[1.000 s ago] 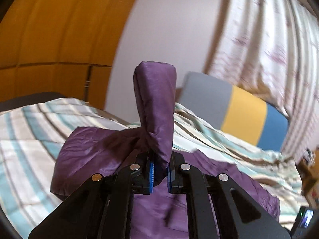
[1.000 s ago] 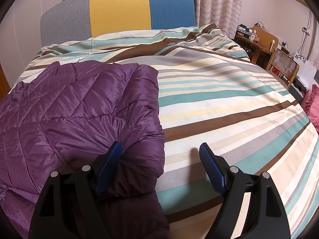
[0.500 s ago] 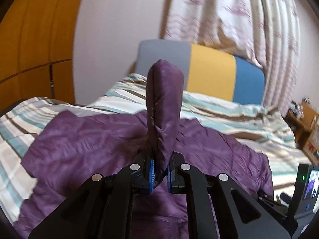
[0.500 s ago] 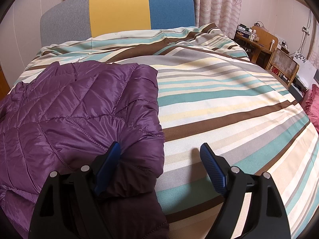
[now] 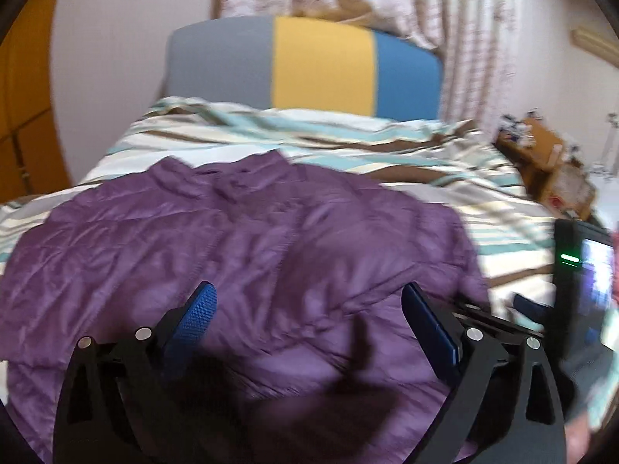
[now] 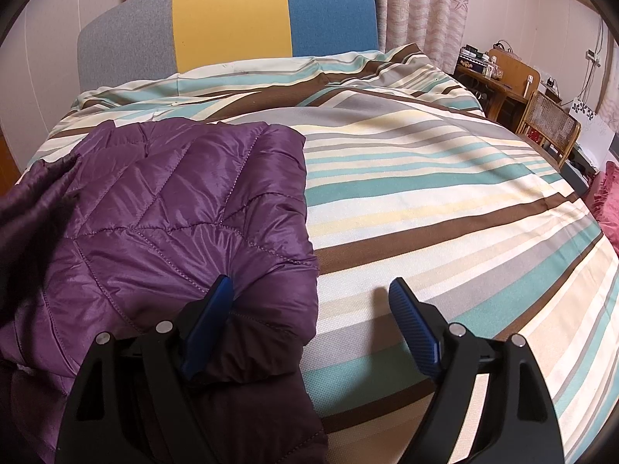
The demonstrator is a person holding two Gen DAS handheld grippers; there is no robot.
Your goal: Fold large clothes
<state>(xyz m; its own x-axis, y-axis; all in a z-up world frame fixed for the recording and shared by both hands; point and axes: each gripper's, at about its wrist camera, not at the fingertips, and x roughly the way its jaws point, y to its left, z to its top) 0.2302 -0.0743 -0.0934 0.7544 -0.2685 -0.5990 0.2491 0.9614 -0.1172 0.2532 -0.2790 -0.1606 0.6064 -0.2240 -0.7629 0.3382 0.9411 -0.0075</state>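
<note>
- Purple quilted jacket (image 6: 185,208) lies spread on the bed, on the left part of the striped bedspread (image 6: 445,201); its right edge is a straight fold line, bedspread to the right of it bare.
- In the left wrist view the jacket (image 5: 240,239) fills most of the foreground, collar end toward the headboard; this view is motion-blurred.
- Left gripper (image 5: 309,309): jaws have just been opening and now stand wide apart. Nothing pinched; jacket fabric lies flat beneath and between the blue pads, no pad pressing on it.
- Right gripper (image 6: 311,305): jaws wide apart, holding nothing. Its left pad sits at the jacket's near right corner, fabric bulging against it; right pad is over bare bedspread. Can't tell whether the left pad actually touches the cloth.
- Bedspread: cream, teal, brown and grey stripes, running diagonally, bunched a bit near the headboard.
- Headboard (image 6: 232,23): upholstered, three blocks – grey, yellow, blue.
- Behind it: pale patterned curtains (image 6: 421,7), plain light wall.
- Right side of room: wooden desk (image 6: 499,77) with small clutter, cane-back chair (image 6: 549,123) beside it, something red/pink (image 6: 605,201) at the far right edge.
- Left wrist view: orange-brown wooden panelling (image 5: 23,108) at left; a dark device with a green light (image 5: 570,259) at right, details blurred.
</note>
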